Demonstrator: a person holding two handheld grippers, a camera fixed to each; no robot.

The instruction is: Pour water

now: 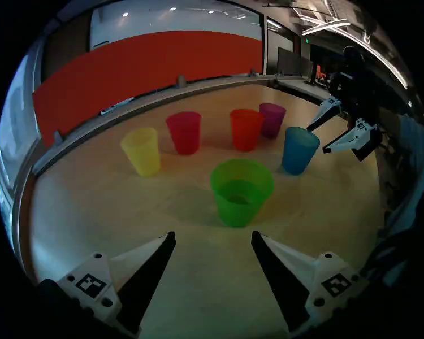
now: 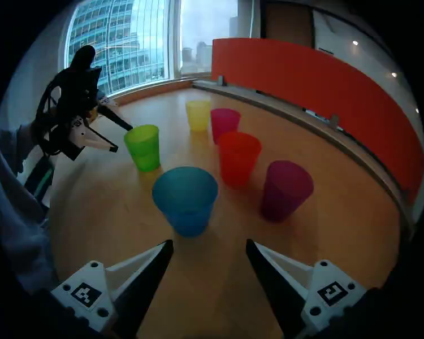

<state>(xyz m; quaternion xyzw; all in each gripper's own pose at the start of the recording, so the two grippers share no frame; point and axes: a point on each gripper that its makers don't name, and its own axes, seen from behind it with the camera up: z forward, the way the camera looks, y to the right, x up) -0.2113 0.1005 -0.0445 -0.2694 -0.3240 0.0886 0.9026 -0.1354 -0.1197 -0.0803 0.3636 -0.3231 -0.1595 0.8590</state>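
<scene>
Six plastic cups stand upright on a wooden table. My left gripper (image 1: 212, 240) is open, just short of the green cup (image 1: 241, 192), which stands apart from its fingers. Behind that cup are a yellow cup (image 1: 141, 150), a crimson cup (image 1: 184, 131), an orange cup (image 1: 246, 129), a purple cup (image 1: 272, 119) and a blue cup (image 1: 299, 150). My right gripper (image 2: 209, 243) is open a little before the blue cup (image 2: 185, 199). From the left gripper view, the right gripper (image 1: 317, 139) hangs open beside the blue cup. In the right gripper view, the left gripper (image 2: 123, 139) sits by the green cup (image 2: 143, 147).
A long red panel (image 1: 155, 62) runs along the table's far edge. Large windows (image 2: 121, 45) lie beyond the table in the right gripper view. A sleeve (image 2: 14, 214) shows at the left of that view. Bare tabletop (image 1: 99, 214) lies left of the green cup.
</scene>
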